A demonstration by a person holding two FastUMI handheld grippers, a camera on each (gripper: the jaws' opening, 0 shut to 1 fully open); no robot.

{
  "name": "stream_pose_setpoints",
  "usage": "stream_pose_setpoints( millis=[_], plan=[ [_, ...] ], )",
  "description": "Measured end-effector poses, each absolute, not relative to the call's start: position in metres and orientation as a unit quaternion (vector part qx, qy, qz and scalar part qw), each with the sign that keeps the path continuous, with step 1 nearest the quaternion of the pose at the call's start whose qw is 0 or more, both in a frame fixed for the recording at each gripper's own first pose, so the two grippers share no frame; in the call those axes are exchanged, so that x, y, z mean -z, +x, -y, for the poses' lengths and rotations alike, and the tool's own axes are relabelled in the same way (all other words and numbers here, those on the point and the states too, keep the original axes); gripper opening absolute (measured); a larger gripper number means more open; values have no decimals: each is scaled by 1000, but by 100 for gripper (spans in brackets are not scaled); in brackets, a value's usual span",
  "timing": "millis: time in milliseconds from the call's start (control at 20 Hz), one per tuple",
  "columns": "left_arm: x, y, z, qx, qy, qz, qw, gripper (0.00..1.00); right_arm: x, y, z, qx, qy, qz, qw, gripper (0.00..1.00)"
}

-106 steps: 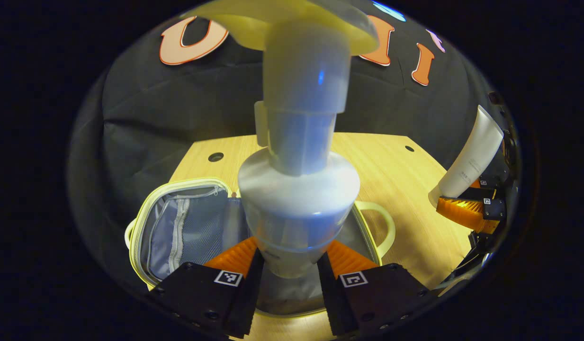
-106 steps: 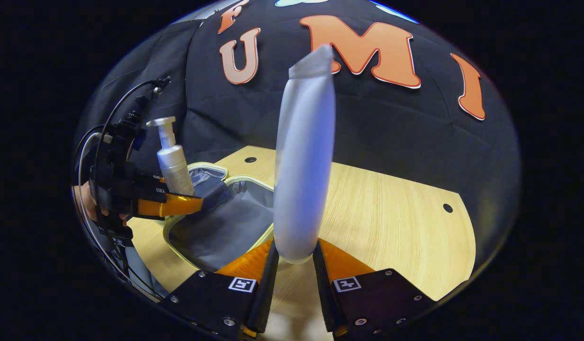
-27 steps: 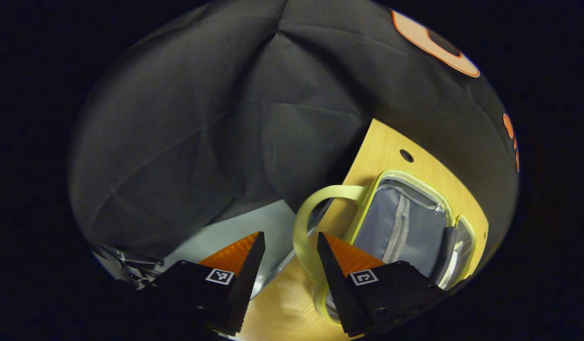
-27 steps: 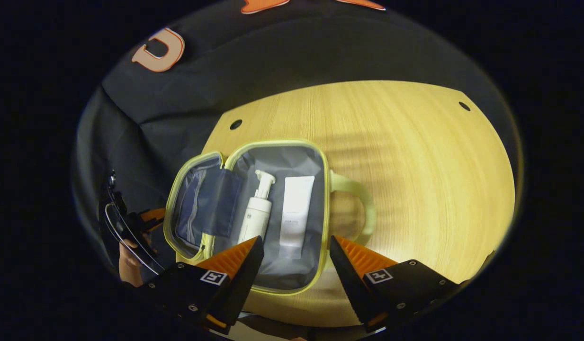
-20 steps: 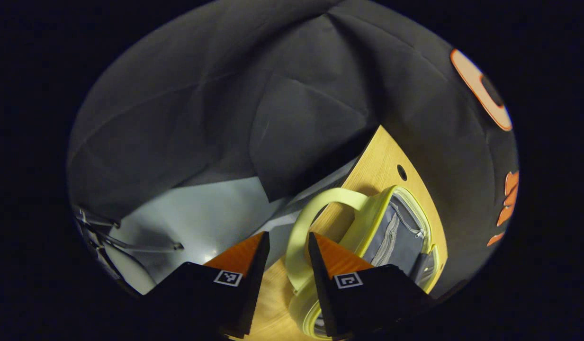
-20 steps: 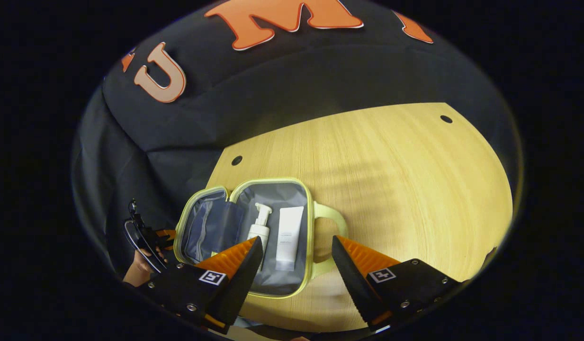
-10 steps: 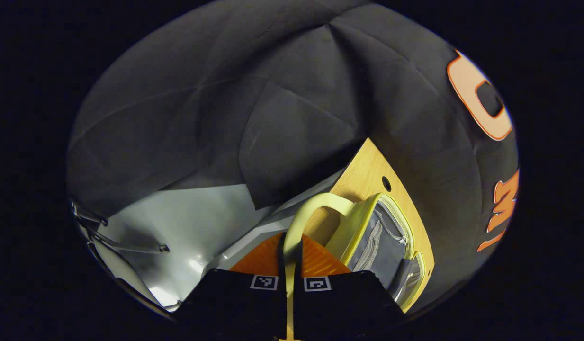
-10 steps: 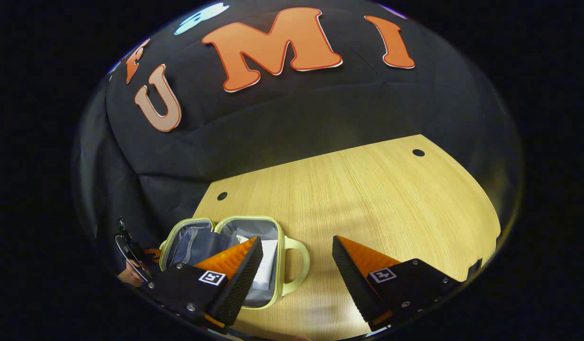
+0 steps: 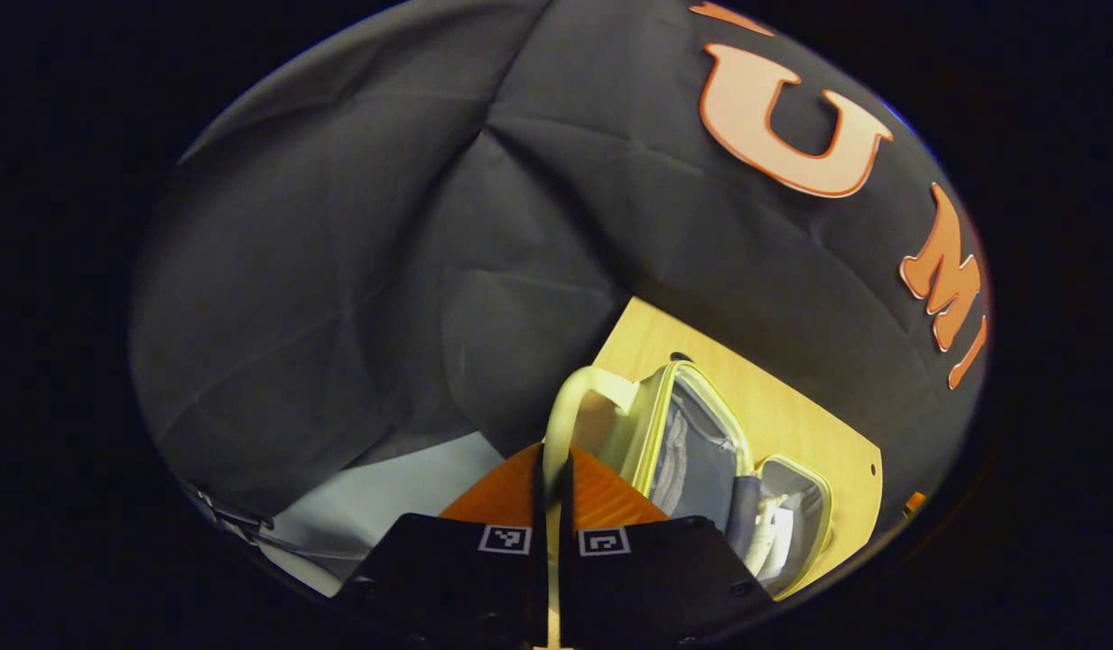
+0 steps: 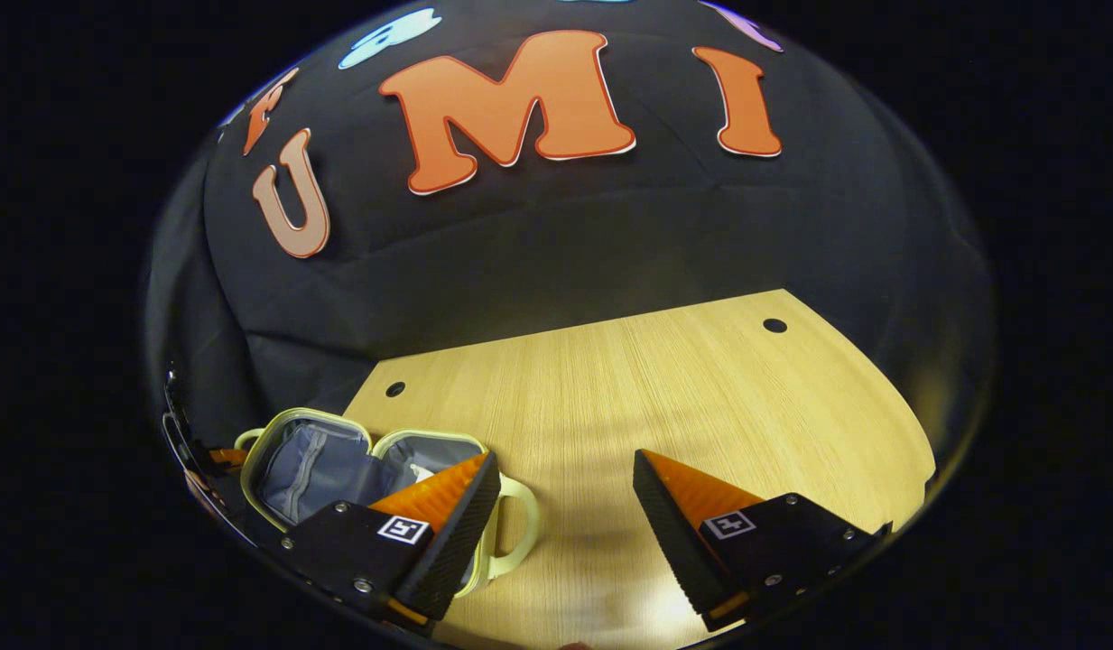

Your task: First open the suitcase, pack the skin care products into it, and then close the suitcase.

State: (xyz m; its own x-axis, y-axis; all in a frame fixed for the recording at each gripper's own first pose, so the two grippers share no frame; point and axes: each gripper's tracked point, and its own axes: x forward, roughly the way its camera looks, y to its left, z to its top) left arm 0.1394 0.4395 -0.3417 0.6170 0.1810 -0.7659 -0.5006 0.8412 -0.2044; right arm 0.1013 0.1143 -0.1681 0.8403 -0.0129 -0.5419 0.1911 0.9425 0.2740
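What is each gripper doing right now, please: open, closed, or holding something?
Left gripper: closed on the suitcase lid's handle.
Right gripper: open, holding nothing, over the table.

Open suitcase point(image 10: 312, 465) lies at the table's point(image 10: 664, 397) left corner.

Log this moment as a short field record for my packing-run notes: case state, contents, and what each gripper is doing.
case: suitcase, open, lid half raised off the table
contents: white skin care products lie inside the base half; I can't tell them apart
left gripper: shut on the lid handle
right gripper: open, holds nothing, over bare table to the right of the case
other handle: base handle rests on the table
step left: lid not yet shut
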Motion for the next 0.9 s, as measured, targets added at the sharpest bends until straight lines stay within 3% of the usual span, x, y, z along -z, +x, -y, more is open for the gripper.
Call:
stream_pose_setpoints(
  millis=[450,900],
  plan=[
    [223,172,-346,-141,-129,-325,926,5,162,101,-90,34,123,-239,963,96],
    [175,193,-238,-85,-96,-299,946,4,135,86,-52,23,88,-187,978,95]
  ],
)
